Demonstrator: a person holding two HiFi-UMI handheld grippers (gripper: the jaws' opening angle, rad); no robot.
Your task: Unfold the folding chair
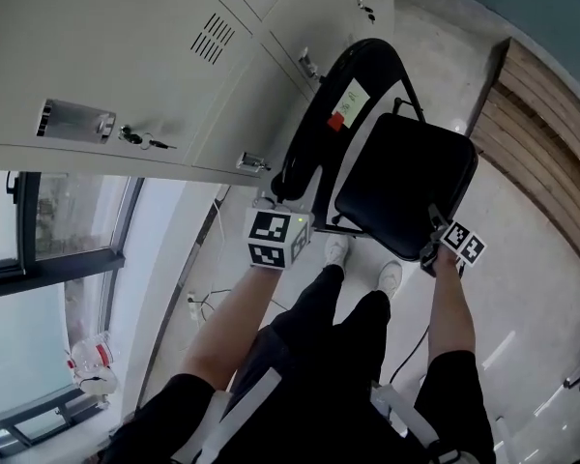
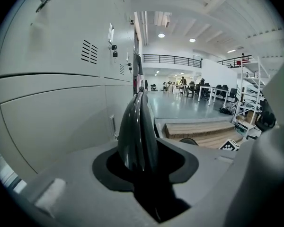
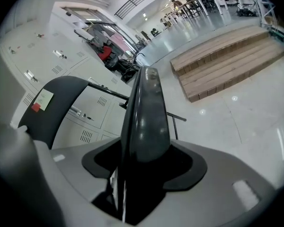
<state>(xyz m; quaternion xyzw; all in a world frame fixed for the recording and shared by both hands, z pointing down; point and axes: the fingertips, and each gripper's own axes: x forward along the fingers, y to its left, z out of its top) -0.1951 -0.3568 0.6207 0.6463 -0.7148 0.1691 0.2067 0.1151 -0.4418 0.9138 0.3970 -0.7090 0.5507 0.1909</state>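
The black folding chair stands against the lockers, its padded seat tipped toward me and its curved backrest carrying a white label and a red tag. My left gripper is at the chair's left frame, beside the lockers. In the left gripper view its jaws read as one dark blade with only a fine seam and nothing visible between them. My right gripper is at the seat's front right corner. Its jaws show a thin light slit with nothing in it. The backrest lies to their left.
Grey metal lockers with handles and keys run along the left behind the chair. Wooden steps rise on the right. A window is at the lower left. My legs and white shoes stand just in front of the chair on glossy floor.
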